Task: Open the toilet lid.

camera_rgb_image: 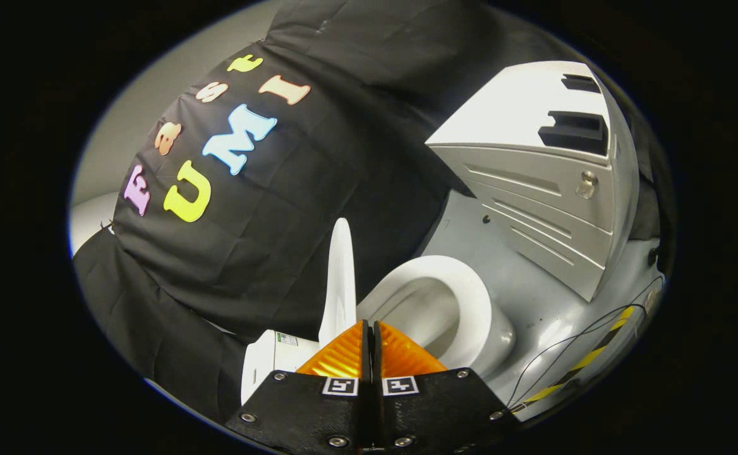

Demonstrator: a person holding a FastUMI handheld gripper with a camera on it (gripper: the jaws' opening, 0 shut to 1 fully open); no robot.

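From here I see my gripper [369, 328] clenched, its fingers pressed together on nothing, each carrying a square black-and-white marker near its base. Just beyond the fingertips the toilet lid [341, 278] stands raised, edge-on, above the tank [274, 363], which bears a small label too small to read. The open seat [464, 297] lies just beside it. Farther off stands a grey louvred cabinet [533, 183].

You'll find no wording here that you can read. At lower centre of the frame the gripper [369, 335], its jaws closed together on nothing, carries 2 square black-and-white markers [340, 386]. Just left of them, a label [287, 339] on the toilet tank [261, 366] is too small to make out.
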